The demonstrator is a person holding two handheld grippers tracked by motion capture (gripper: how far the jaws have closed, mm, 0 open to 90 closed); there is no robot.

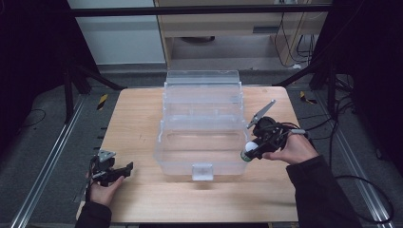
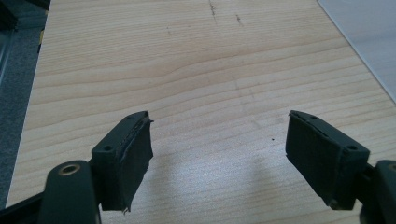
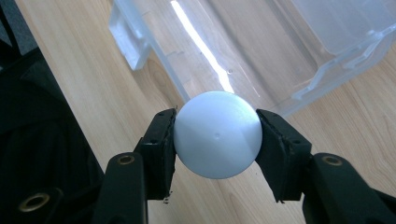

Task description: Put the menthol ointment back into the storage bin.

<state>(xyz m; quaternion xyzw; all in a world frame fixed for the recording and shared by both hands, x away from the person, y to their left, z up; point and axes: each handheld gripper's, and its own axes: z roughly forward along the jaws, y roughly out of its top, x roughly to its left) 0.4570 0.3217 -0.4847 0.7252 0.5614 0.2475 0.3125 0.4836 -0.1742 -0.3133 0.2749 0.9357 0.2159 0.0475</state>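
Clear plastic forms the single box [image 1: 202, 123] standing open at the middle of one wooden table [image 1: 142, 123], with one latch [image 1: 202, 171] on its near wall. One white ball [image 1: 247, 151] is in the scene. It is pinched between the two jaws of the right gripper [image 1: 250, 150], just beside the box's near right corner; the right gripper view shows the ball [image 3: 217, 134] pressed on both sides by the black pads [image 3: 161, 144], above the table edge and the box wall [image 3: 154, 51]. The left gripper [image 1: 124, 167] sits at the table's near left corner, well apart from the box. Its two jaws are spread wide over bare wood [image 2: 201, 70], pinching nothing.
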